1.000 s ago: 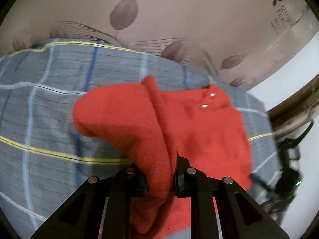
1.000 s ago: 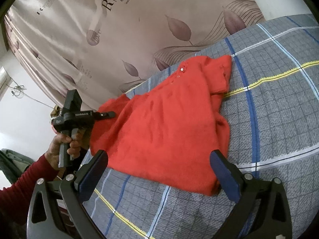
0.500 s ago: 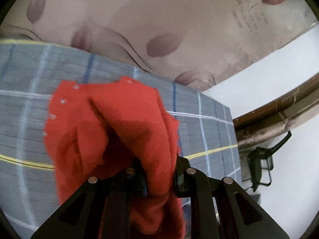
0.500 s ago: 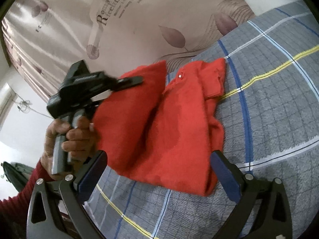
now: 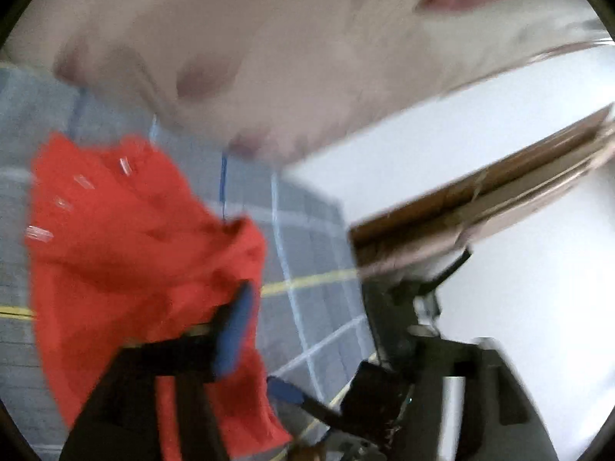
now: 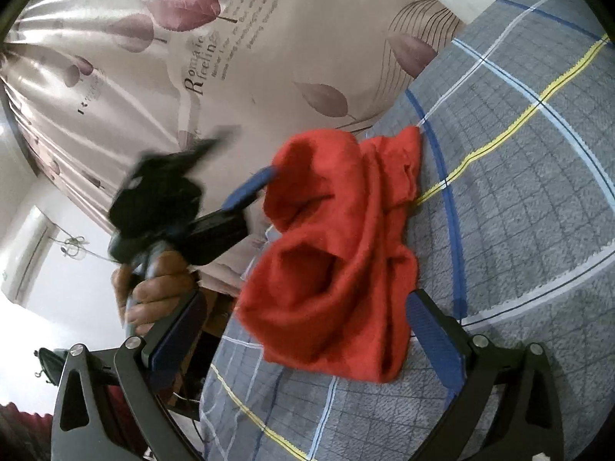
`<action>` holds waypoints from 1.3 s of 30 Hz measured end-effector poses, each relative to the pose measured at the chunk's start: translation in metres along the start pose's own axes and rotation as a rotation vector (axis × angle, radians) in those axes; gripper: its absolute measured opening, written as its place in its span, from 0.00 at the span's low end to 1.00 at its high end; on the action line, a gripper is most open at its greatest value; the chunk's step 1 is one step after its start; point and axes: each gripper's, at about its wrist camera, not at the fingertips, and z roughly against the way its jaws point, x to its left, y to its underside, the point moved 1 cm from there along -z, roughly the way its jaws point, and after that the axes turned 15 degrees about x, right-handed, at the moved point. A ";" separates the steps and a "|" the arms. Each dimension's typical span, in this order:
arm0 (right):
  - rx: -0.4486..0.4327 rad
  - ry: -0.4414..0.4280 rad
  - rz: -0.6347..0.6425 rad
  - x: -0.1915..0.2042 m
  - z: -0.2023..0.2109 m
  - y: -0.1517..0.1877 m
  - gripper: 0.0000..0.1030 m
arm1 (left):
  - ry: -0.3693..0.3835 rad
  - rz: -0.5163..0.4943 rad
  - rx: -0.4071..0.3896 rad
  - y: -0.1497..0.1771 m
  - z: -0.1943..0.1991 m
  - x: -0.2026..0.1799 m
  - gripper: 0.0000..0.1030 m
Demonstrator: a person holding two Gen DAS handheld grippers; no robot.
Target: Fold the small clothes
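We see the red garment point(image 6: 338, 261) lying bunched on the grey plaid blanket point(image 6: 538, 199), near its curtain-side edge. Our left gripper point(image 6: 246, 188) has just been opening; its 2 fingers stand apart beside the garment, gripping nothing. Our right gripper point(image 6: 307, 338) hangs wide open just in front of the garment, empty.

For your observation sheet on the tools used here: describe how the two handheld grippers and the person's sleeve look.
Both grippers are black, with angular fingers that have triangular cut-outs, silver bolts and blue pads: the right gripper shows this sharply, the left gripper is blurred. A hand grips the left one's handle. The sleeve is dark red.
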 end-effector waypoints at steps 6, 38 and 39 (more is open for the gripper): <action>-0.049 -0.044 -0.068 -0.008 0.012 -0.004 1.00 | -0.335 -0.134 -0.137 0.047 0.039 0.023 0.85; -0.024 -0.176 -0.255 -0.026 -0.078 -0.214 0.87 | -0.196 -0.110 -0.149 0.120 0.003 0.093 0.85; -0.041 -0.177 -0.237 -0.027 -0.063 -0.206 0.87 | -0.201 -0.112 -0.148 0.121 0.003 0.092 0.85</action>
